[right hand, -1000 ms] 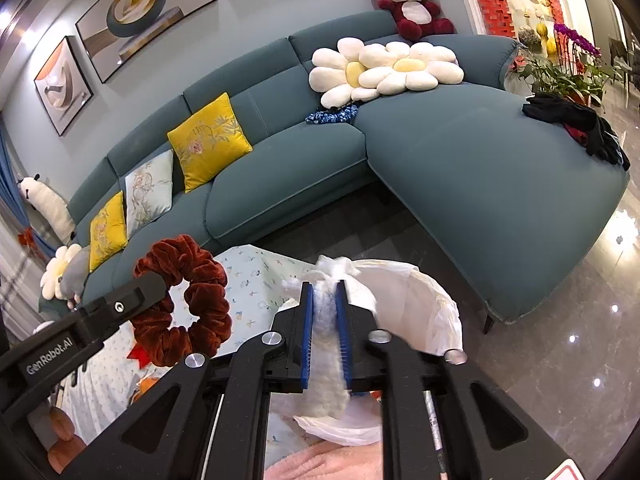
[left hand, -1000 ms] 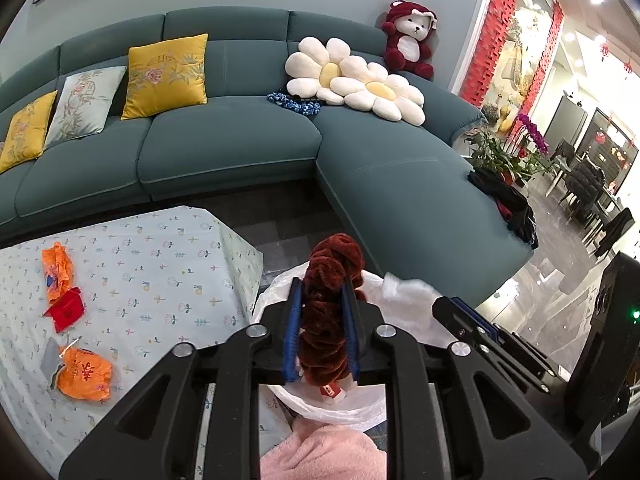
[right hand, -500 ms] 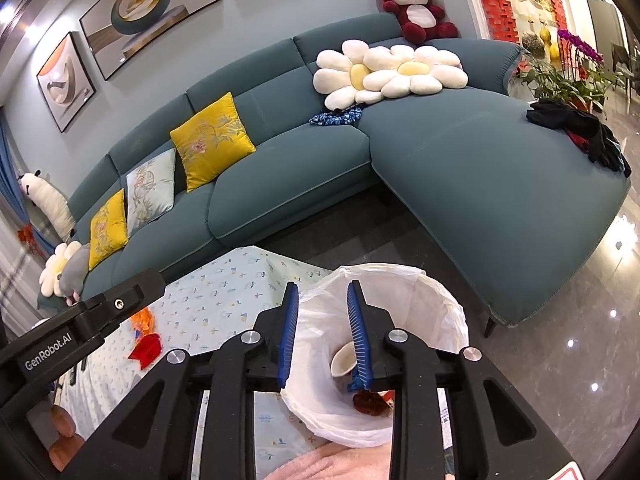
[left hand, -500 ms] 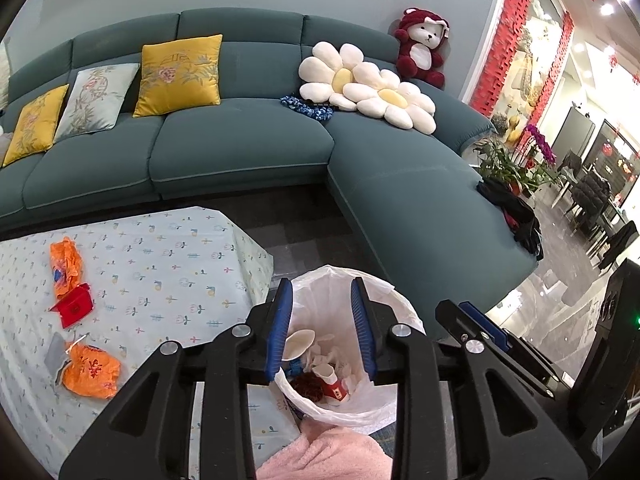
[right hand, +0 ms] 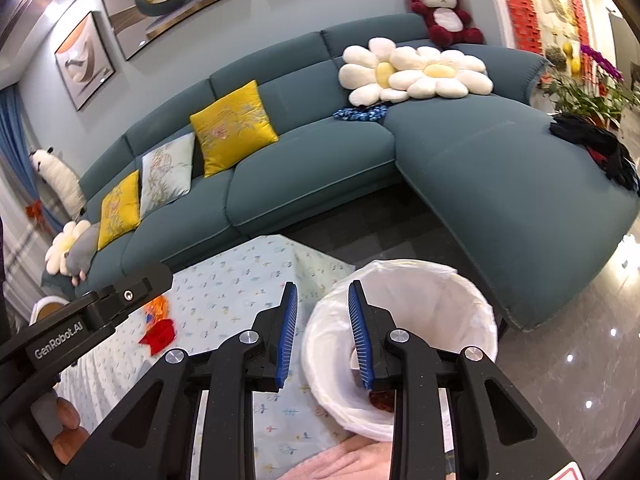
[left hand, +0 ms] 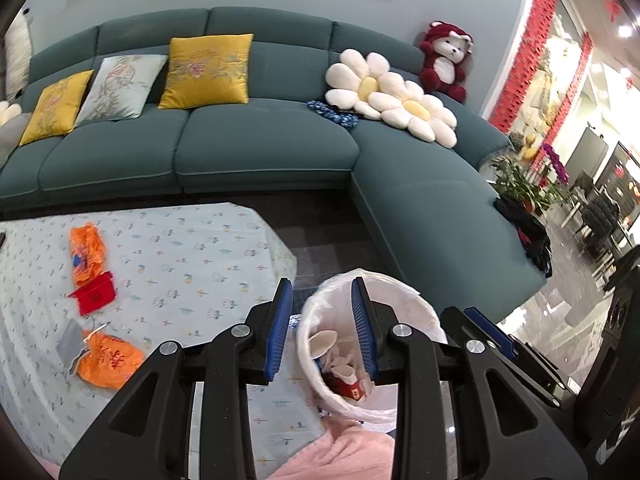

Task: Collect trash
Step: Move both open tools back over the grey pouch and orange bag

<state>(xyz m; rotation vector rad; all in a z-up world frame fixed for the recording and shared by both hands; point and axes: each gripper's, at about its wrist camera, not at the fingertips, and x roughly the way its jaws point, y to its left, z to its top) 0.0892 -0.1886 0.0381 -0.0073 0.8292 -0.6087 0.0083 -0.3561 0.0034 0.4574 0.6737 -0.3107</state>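
Note:
My left gripper is open and empty, hanging over the near rim of a bin with a white liner beside the table. Inside the bin lie a white cup, a red packet and paper scraps. My right gripper is open and empty too, above the left rim of that bin, where a reddish-brown scrunchie shows at the bottom. On the table's flowered cloth lie two orange wrappers, a red envelope and a grey scrap.
A teal corner sofa with cushions, flower pillows and a plush bear runs behind the table. Dark clothes lie on its right end. Glossy floor spreads to the right of the bin. Pink fabric shows at the bottom edge.
The left gripper let go of the reddish-brown scrunchie and the right one let go of a white crumpled piece; both dropped into the bin. Both grippers opened and shifted left toward the table.

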